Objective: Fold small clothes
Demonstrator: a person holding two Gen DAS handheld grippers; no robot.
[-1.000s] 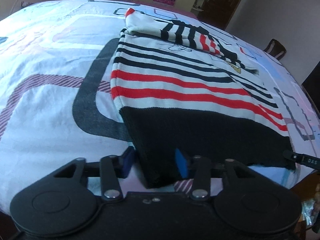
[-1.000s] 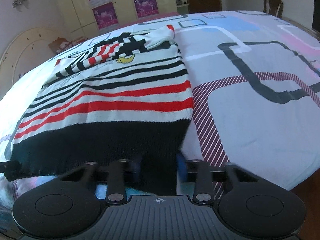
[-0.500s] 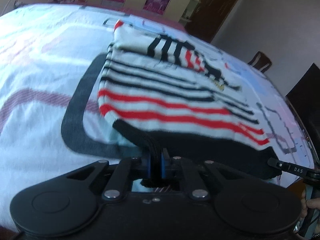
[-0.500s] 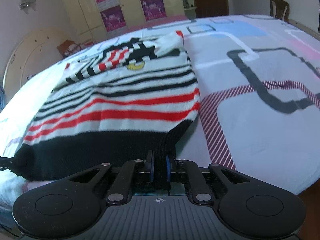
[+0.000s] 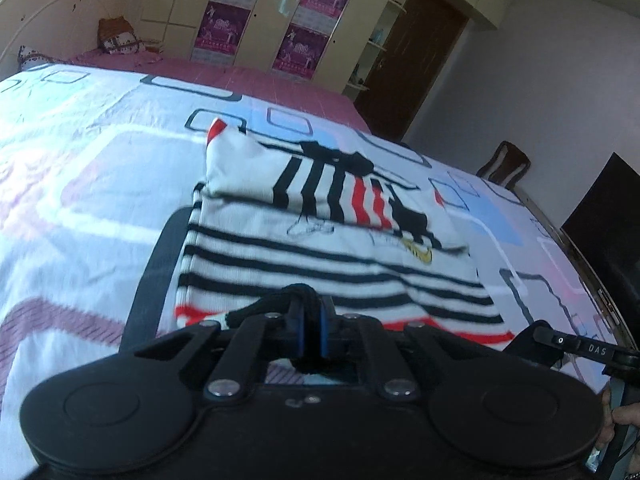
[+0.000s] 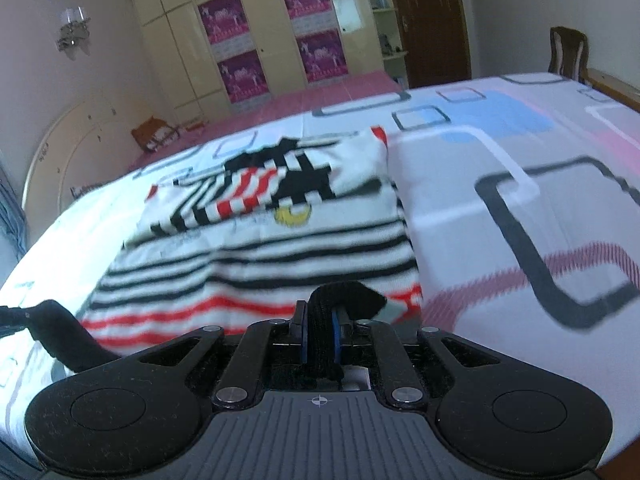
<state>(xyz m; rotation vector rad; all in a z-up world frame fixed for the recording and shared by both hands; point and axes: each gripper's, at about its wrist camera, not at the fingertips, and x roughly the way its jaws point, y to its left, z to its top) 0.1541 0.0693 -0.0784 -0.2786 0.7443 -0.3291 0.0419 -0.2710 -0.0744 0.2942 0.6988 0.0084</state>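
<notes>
A small striped sweater [image 5: 320,256], white with black and red stripes and a black hem, lies on the bed with its sleeves folded across the top. My left gripper [image 5: 311,322] is shut on the hem's left corner and holds it lifted over the stripes. My right gripper [image 6: 320,330] is shut on the hem's right corner, also lifted. The sweater shows in the right wrist view [image 6: 260,248] too. The black hem is bunched between both pairs of jaws and mostly hidden behind the grippers.
The bed sheet [image 5: 80,184] is white with grey, pink and blue square patterns. A wardrobe with pink posters [image 6: 256,40] stands at the back. A wooden chair [image 6: 568,52] stands by the bed's far right. The other gripper's tip [image 5: 568,340] shows at right.
Both grippers closed on the black hem corners, then lifted and carried the hem forward over the striped body. The lower black band is now raised off the sheet.
</notes>
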